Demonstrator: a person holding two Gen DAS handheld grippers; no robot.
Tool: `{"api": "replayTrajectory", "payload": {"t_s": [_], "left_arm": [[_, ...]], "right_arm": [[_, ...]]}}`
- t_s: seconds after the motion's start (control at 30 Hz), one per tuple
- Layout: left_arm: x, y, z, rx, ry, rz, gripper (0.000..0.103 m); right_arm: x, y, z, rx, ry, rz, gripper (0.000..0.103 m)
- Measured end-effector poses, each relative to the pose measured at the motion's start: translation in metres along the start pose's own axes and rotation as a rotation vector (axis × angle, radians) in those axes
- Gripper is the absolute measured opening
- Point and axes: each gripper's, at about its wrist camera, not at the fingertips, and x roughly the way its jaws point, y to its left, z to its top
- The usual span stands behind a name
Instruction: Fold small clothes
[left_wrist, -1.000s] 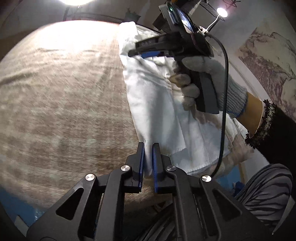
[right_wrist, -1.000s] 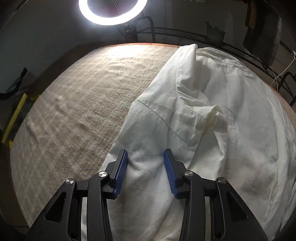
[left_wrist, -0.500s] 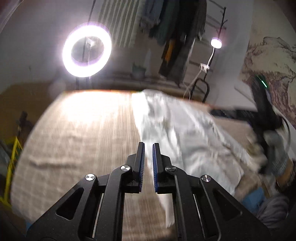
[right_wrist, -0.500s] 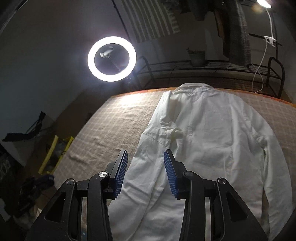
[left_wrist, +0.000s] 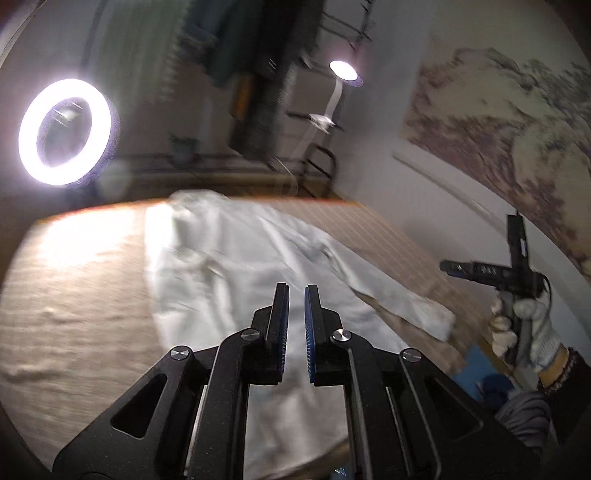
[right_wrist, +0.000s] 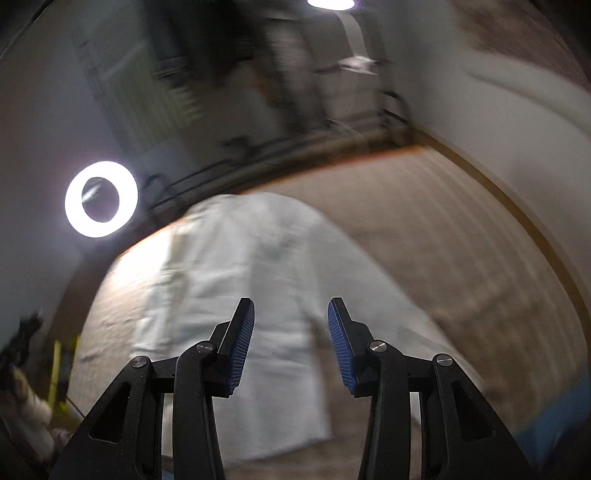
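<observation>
A white long-sleeved shirt (left_wrist: 236, 266) lies spread on the beige checked table cover (left_wrist: 74, 295), collar at the far end, one sleeve stretched to the right (left_wrist: 406, 302). My left gripper (left_wrist: 295, 291) is raised above the shirt's lower part, jaws nearly closed with a narrow gap and nothing between them. My right gripper (right_wrist: 291, 314) is open and empty, held above the shirt (right_wrist: 258, 266). It also shows in the left wrist view (left_wrist: 480, 271) at the far right, off the table, in a gloved hand. Both views are blurred.
A lit ring light (left_wrist: 64, 131) stands beyond the table's far left. A lamp (left_wrist: 343, 70) and a metal rack (left_wrist: 317, 162) are behind the table. A wall with a landscape painting (left_wrist: 498, 122) runs along the right side.
Both grippers have lifted up and back from the shirt. The left gripper let go of the hem it held a second ago. The right gripper has swung to the right, off the table.
</observation>
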Motion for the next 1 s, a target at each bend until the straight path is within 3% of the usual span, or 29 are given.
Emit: {"api": "replayTrajectory", "payload": {"t_s": [0.07,0.2,0.37,0.6,0.63,0.67,0.7,0.73,0.77,1.0], "left_arm": [[0.021,-0.016,-0.009,0.018,0.048,-0.037,0.005],[0.049,-0.043,-0.03,0.071,0.136,-0.07,0.005],[0.071,-0.058,-0.051,0.099,0.199,-0.095,0.005],[0.087,-0.055,-0.061,0.082,0.229,-0.093,0.005],[0.089,-0.054,-0.061,0.079,0.233,-0.092,0.005],[0.09,-0.053,-0.062,0.079,0.237,-0.092,0.005],[0.092,-0.054,-0.063,0.08,0.238,-0.092,0.005],[0.092,-0.054,-0.063,0.083,0.238,-0.093,0.005],[0.093,-0.054,-0.064,0.085,0.238,-0.094,0.005],[0.096,-0.042,-0.068,0.052,0.251,-0.091,0.005]], "right_arm": [[0.004,-0.031,-0.004,0.065,0.025,-0.05,0.061],[0.013,-0.086,-0.016,0.179,0.068,-0.137,0.061],[0.034,-0.145,-0.031,0.368,0.159,-0.144,0.061],[0.048,-0.178,-0.052,0.645,0.167,0.093,0.061],[0.052,-0.18,-0.055,0.677,0.163,0.13,0.059],[0.057,-0.178,-0.055,0.69,0.164,0.149,0.046],[0.061,-0.174,-0.053,0.674,0.17,0.148,0.036],[0.063,-0.168,-0.049,0.647,0.176,0.141,0.016],[0.064,-0.159,-0.045,0.605,0.172,0.127,0.009],[0.034,-0.074,-0.021,0.24,0.053,0.114,0.004]]}}
